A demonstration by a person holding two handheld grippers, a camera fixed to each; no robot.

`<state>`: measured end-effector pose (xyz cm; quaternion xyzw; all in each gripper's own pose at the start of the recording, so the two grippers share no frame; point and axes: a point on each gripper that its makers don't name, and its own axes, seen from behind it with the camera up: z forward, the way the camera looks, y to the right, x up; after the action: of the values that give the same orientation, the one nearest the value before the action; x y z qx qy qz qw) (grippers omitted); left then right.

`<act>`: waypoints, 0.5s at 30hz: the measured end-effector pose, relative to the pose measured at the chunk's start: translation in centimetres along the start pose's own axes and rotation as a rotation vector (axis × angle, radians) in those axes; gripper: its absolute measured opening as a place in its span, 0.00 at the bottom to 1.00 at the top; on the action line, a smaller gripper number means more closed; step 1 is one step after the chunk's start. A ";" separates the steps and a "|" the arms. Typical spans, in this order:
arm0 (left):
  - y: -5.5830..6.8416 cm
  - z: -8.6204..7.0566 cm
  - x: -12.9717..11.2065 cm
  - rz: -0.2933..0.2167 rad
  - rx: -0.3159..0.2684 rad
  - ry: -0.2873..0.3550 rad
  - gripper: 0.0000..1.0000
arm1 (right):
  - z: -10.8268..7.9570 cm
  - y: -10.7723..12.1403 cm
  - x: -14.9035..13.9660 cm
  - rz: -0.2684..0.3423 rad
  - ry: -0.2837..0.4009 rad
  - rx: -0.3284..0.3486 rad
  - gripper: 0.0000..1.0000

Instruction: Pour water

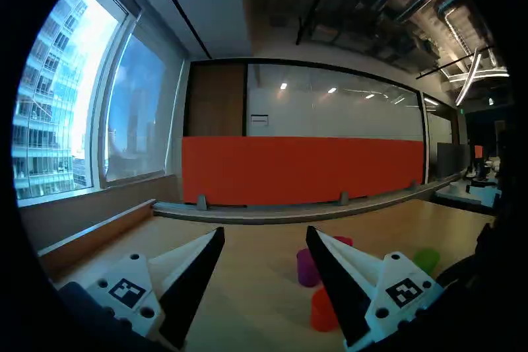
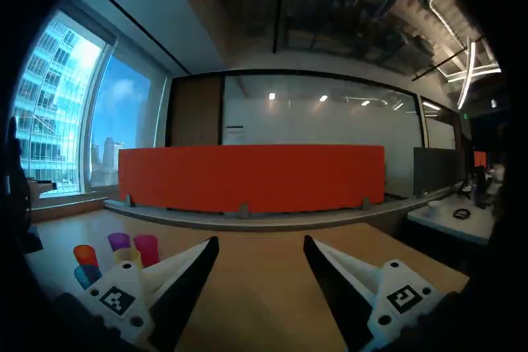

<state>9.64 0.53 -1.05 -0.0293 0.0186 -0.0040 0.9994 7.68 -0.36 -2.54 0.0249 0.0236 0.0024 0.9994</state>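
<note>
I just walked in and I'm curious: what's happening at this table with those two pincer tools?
A person is holding a hand-held gripper in each hand over a wooden table. The left hand-held gripper and the right hand-held gripper are both open and hold nothing. Small coloured cups stand together on the table, among them a purple cup, an orange cup, a green cup and a pink cup. No cup is gripped, so pouring has not begun.

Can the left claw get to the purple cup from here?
Probably yes: the left claw is open and empty, and the purple cup stands close ahead, nothing between them.
</note>
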 end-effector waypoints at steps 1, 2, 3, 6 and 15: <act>-0.1 0.0 0.1 0.006 0.006 0.003 0.92 | 0.0 0.0 0.0 0.002 -0.001 -0.001 0.99; -0.2 0.0 0.1 0.012 0.011 0.006 0.92 | 0.0 0.0 0.0 0.004 -0.001 -0.001 0.99; -0.3 0.0 0.2 0.017 0.017 0.008 0.92 | 0.0 0.1 0.0 0.005 -0.002 -0.002 0.99; -0.5 0.0 0.4 0.027 0.031 0.025 0.92 | -0.1 -0.1 -0.2 0.012 -0.008 0.000 0.99; -1.0 0.0 0.3 0.038 0.071 0.060 0.92 | -0.1 1.0 0.0 0.027 -0.019 -0.037 0.99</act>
<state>9.90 -0.48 -1.01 0.0067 0.0491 0.0136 0.9987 7.65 0.63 -2.55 0.0068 0.0137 0.0159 0.9998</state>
